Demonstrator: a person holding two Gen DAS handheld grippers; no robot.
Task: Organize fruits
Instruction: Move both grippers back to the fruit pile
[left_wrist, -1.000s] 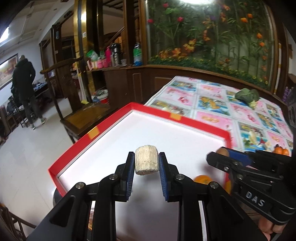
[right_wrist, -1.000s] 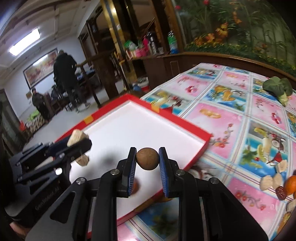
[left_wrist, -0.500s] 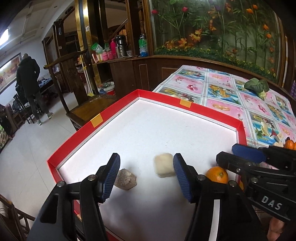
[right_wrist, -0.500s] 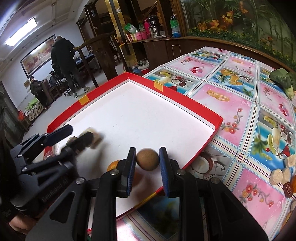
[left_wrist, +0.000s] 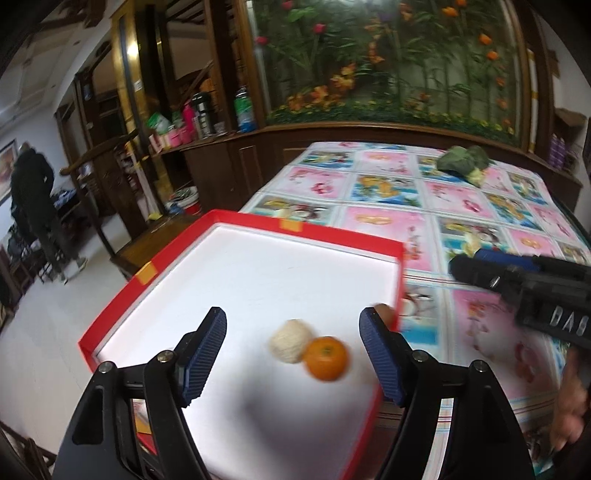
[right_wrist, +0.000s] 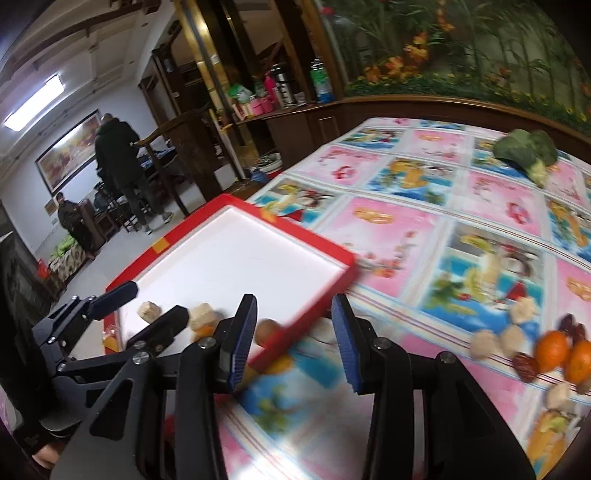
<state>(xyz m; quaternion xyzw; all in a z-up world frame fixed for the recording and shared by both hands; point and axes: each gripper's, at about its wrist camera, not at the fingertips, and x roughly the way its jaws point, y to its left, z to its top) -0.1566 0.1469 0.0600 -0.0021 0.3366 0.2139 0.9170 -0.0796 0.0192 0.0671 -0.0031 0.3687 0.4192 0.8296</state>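
Black right tool (left_wrist: 480, 266) reads, seemingly, "DAS".

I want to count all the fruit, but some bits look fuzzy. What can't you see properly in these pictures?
- Brown fruit, left view: half hidden behind a finger and the tray rim.
- Pale lump beside the orange, left view: smeared by motion, kind unclear.
- Fruit pile on the tablecloth, right view: blurred and cut off at the right edge, so no sure count.
- Something orange, right view: hidden behind the left gripper.
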